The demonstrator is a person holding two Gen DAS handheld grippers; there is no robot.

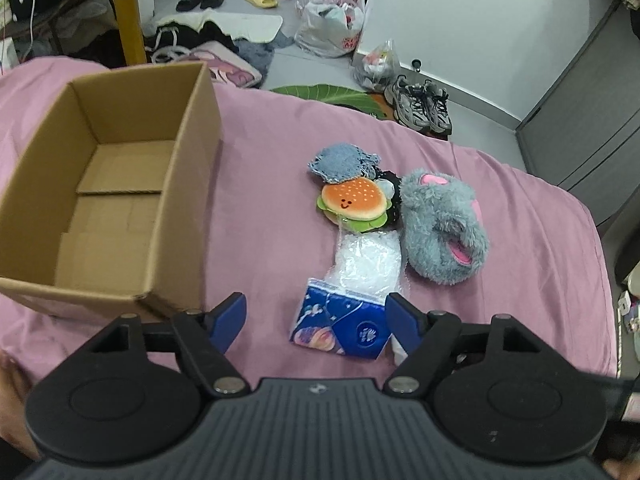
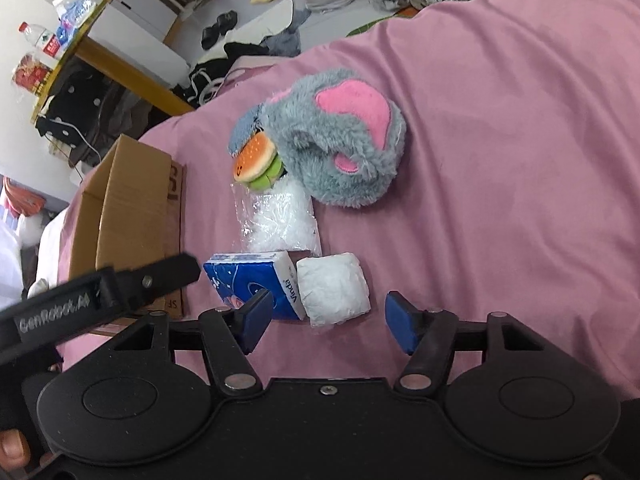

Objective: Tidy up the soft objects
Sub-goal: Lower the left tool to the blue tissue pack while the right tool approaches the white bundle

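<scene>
A blue tissue pack [image 1: 340, 326] lies near the bed's [image 1: 520, 216] near edge, between the left gripper's [image 1: 316, 322] parted jaws, pads not pressing. Touching it, a white wrapped packet [image 2: 334, 290] lies between the right gripper's [image 2: 328, 318] parted jaws, untouched. An open cardboard box [image 1: 120, 184] stands toward the left edge.
</scene>
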